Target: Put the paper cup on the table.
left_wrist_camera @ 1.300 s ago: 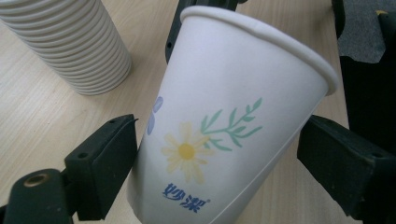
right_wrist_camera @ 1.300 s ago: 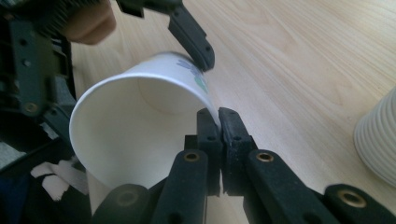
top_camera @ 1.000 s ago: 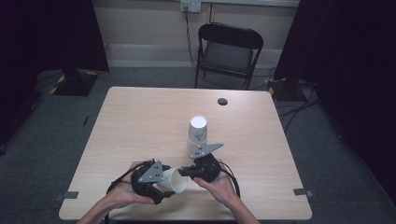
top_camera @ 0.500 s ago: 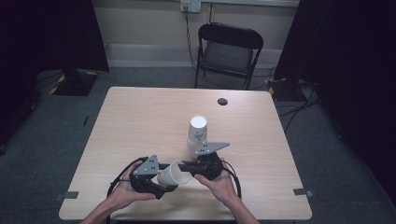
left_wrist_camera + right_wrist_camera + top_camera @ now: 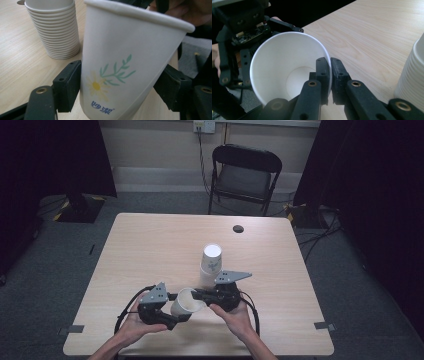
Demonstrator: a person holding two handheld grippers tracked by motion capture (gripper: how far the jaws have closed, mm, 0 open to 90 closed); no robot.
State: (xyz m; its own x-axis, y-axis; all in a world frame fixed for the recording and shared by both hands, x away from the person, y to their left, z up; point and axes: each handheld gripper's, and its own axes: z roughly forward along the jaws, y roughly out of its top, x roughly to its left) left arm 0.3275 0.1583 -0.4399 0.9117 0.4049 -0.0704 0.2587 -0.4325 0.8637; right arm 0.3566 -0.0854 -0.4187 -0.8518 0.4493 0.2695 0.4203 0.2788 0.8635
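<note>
A white paper cup (image 5: 185, 302) with a daisy print (image 5: 120, 62) hangs tilted above the table's near edge, held between both grippers. My left gripper (image 5: 180, 313) has just been closing its jaws, and its pads now press the cup's lower body from both sides (image 5: 120, 85). My right gripper (image 5: 196, 295) is shut on the cup's rim, one jaw inside the mouth and one outside (image 5: 330, 67). The cup's open mouth (image 5: 287, 72) faces the right gripper view. A tall stack of matching cups (image 5: 211, 265) stands upside down just behind the grippers.
The wooden table (image 5: 150, 250) carries a small dark disc (image 5: 238, 228) near its far edge. A black folding chair (image 5: 245, 175) stands beyond the table. The cup stack (image 5: 412, 75) is close to the right gripper's side. Cables trail from both grippers toward the near edge.
The left gripper's jaws have closed in on the cup's lower body. The cup has tipped up slightly between the two grippers. Both hands have stayed near the front edge.
</note>
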